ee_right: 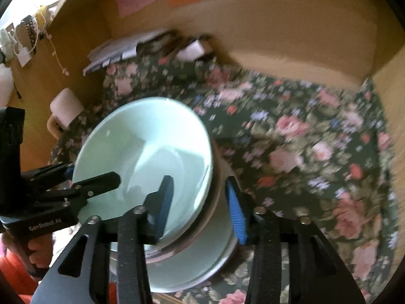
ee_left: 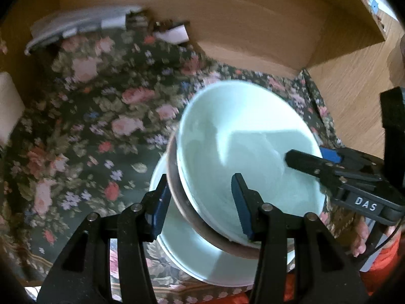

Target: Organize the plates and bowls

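A pale green bowl (ee_left: 240, 131) with a brown outer wall tilts over a pale green plate (ee_left: 192, 253) on a floral cloth. My left gripper (ee_left: 200, 177) straddles the bowl's near rim, one pad against the outside and the other inside, shut on it. In the right wrist view the same bowl (ee_right: 141, 136) leans over the plate (ee_right: 202, 261). My right gripper (ee_right: 198, 178) straddles the opposite rim, and a gap shows between its outer blue pad and the bowl wall, so it is open. Each gripper appears in the other's view: the right gripper (ee_left: 306, 153), the left gripper (ee_right: 93, 172).
The floral cloth (ee_left: 88, 126) lies inside a wooden alcove whose wall (ee_left: 253, 38) rises behind. Papers (ee_left: 76, 25) are heaped at the back left. A white mug (ee_right: 65, 106) stands left of the bowl. A person's hand (ee_left: 359, 240) and orange sleeve hold the right gripper.
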